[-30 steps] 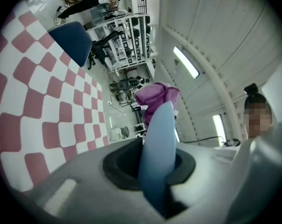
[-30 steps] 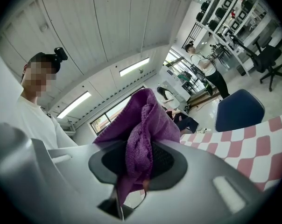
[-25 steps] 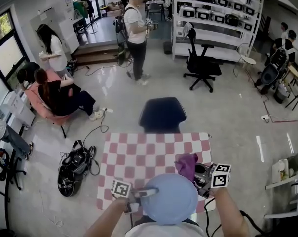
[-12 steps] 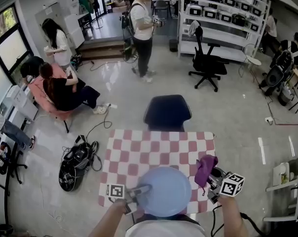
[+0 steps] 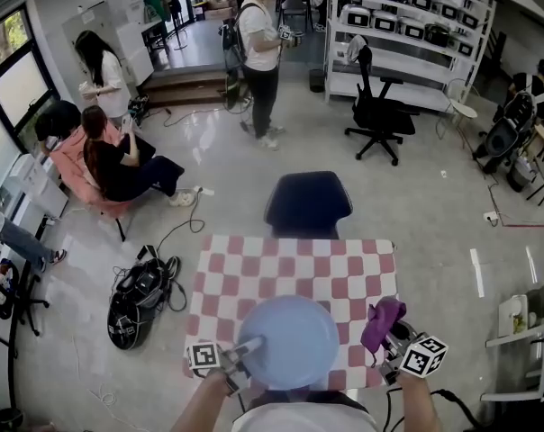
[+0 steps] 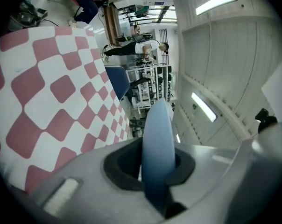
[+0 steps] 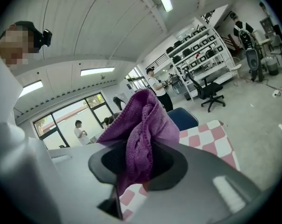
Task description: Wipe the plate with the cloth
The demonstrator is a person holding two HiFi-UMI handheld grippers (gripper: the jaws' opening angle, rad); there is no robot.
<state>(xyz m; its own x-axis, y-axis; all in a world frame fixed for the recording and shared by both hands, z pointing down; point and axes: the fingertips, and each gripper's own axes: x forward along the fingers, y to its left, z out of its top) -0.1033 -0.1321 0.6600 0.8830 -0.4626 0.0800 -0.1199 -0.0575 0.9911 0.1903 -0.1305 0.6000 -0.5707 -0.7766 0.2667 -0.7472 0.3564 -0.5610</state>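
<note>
A pale blue plate (image 5: 288,341) is held above the near edge of the checked table, face up in the head view. My left gripper (image 5: 247,346) is shut on its left rim; in the left gripper view the plate (image 6: 157,148) shows edge-on between the jaws. My right gripper (image 5: 394,337) is shut on a purple cloth (image 5: 382,319), which hangs bunched just right of the plate, apart from it. In the right gripper view the cloth (image 7: 143,129) fills the gap between the jaws.
The red-and-white checked table (image 5: 281,273) lies below both grippers. A dark chair (image 5: 306,202) stands behind it. A black bag (image 5: 135,304) and cables lie on the floor at the left. People and shelving are farther back.
The plate and left gripper have shifted slightly forward and right over the table. The right gripper with the cloth has drawn away to the right of the plate.
</note>
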